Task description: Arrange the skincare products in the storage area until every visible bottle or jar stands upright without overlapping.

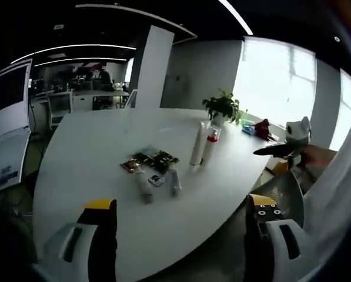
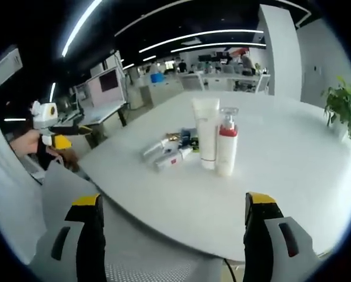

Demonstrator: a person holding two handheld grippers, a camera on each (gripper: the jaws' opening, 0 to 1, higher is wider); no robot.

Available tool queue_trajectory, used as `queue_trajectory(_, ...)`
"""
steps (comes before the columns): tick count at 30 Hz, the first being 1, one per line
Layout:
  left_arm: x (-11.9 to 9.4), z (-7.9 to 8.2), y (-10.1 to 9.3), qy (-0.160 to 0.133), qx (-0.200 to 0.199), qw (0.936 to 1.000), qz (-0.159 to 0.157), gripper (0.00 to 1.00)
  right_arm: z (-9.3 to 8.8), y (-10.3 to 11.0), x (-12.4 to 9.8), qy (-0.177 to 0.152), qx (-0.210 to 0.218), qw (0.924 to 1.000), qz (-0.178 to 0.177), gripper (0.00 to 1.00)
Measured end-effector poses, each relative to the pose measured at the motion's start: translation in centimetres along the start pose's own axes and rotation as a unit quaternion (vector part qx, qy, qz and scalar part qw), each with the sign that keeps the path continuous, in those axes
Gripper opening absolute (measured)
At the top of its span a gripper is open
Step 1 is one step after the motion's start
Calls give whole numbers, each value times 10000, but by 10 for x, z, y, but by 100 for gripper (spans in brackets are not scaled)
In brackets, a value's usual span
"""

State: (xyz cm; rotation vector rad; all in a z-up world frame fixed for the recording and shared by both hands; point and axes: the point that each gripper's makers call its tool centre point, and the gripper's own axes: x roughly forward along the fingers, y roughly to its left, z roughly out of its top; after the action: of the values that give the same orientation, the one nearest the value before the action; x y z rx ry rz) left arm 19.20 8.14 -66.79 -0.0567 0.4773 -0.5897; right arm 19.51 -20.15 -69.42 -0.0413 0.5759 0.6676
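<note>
White tabletop [image 2: 293, 158]: a tall tube [image 2: 206, 132] and a pump bottle [image 2: 227, 148] upright, touching. Two tubes [image 2: 163, 154] lie flat beside them. My left gripper [image 1: 181, 220] and right gripper [image 2: 172, 214]: jaws spread, holding nothing.

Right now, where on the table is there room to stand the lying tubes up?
Bare tabletop lies between the two upright bottles and the plant, and on their near side toward the edge. It is crowded where the lying tubes and packets cluster.
</note>
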Motion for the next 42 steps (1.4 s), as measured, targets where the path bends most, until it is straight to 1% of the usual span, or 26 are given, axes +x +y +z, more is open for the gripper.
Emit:
queue_trajectory(5,6,-1,-3,122,33,9999,-28,80,-2,-3,2,31,64,10000,3,99)
queue_trajectory(8,11,-1,-5,233,118,9996,-63,76,-3,-7,4,52,121,9999,0,99)
queue_trajectory(10,16,-1,-2,313,193,9993,-55,74,-5,-9,5,60,152,9999,-1,99)
queue_trajectory(17,39,0,-10,587,287,9977,-195,71,-9,-17,10,97,234,9997,-20,99)
queue_trajectory(23,61,0,-15,825,503,9948,-315,69,-9,-20,14,92,337,9994,-14,99)
queue_trajectory(24,65,0,-14,861,511,9944,-348,68,-9,-21,15,88,360,9993,-16,99)
queue_trajectory(27,75,0,-17,966,545,9929,-418,66,-9,-24,17,81,412,9991,-17,99)
queue_trajectory(30,85,-4,-11,1152,605,9905,-443,65,-9,-26,19,67,469,9989,-30,99)
queue_trajectory(32,89,-6,-11,1316,565,9888,-422,64,-8,-26,20,51,521,9986,-29,99)
queue_trajectory(34,95,-11,-7,1409,552,9875,-429,64,-8,-23,23,61,536,9985,25,99)
queue_trajectory(35,97,-12,-6,1450,544,9871,-398,64,-9,-23,24,77,527,9986,35,99)
queue_trajectory(36,99,-14,-7,1506,538,9864,-388,63,-12,-20,27,192,446,9988,34,99)
queue_trajectory(38,104,-18,-6,1628,515,9846,-372,62,-14,-18,28,267,356,9990,39,99)
queue_trajectory(42,116,-23,-8,1804,575,9812,-368,61,-15,-17,27,253,356,9990,17,97)
